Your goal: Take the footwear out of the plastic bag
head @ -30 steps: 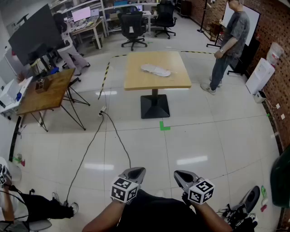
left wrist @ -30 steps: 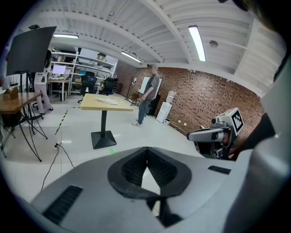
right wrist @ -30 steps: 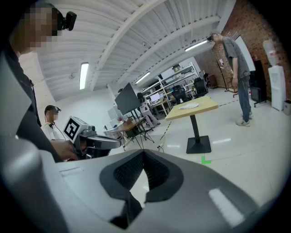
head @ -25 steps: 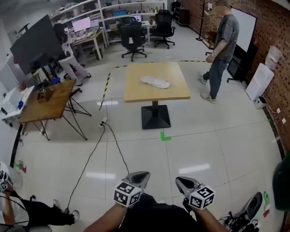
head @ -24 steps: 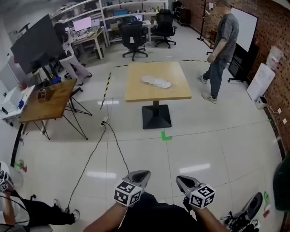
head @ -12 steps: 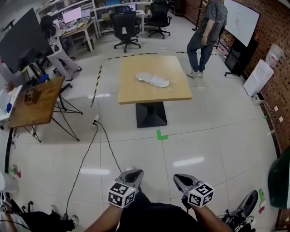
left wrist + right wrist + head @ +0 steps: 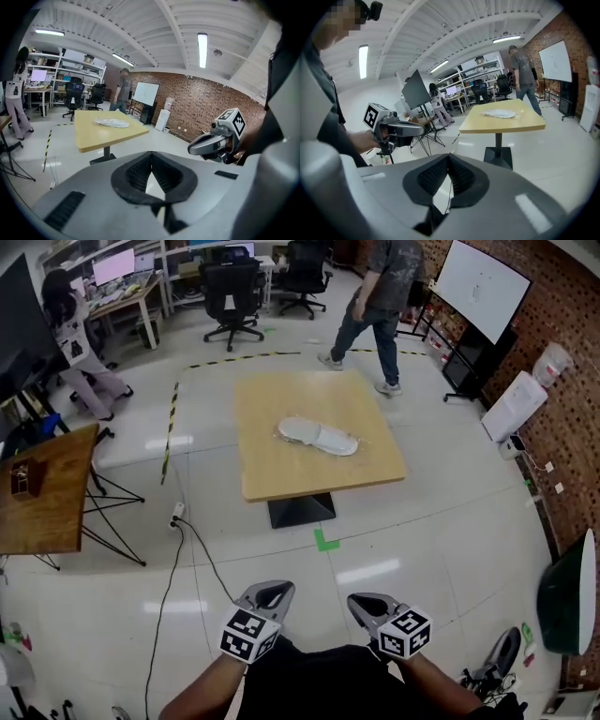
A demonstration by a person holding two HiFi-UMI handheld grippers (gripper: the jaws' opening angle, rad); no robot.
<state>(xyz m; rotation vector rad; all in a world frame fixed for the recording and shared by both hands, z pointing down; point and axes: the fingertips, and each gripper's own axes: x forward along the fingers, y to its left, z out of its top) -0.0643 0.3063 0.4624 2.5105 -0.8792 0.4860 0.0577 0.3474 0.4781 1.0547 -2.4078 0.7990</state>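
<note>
A clear plastic bag (image 7: 317, 437) holding pale, flat footwear lies on the square wooden table (image 7: 281, 479) ahead of me. The bag (image 7: 111, 123) shows small in the left gripper view, and the bag (image 7: 499, 113) also shows in the right gripper view. My left gripper (image 7: 265, 594) and right gripper (image 7: 364, 604) are held close to my body, well short of the table. Both are shut with nothing between the jaws. The left gripper's (image 7: 151, 161) view shows the right gripper (image 7: 208, 144) beside it. The right gripper's (image 7: 449, 166) view likewise shows the left gripper (image 7: 401, 129).
A person (image 7: 375, 296) walks past the table's far side. A smaller wooden folding table (image 7: 47, 493) stands at the left, and a black cable (image 7: 178, 559) runs across the floor. Office chairs (image 7: 230, 292) and desks are at the back, a whiteboard (image 7: 478, 292) at the right.
The view has moved closer to the table, so the bag looks bigger. The standing person walked from the table's right to behind it. Both grippers stayed shut near my body.
</note>
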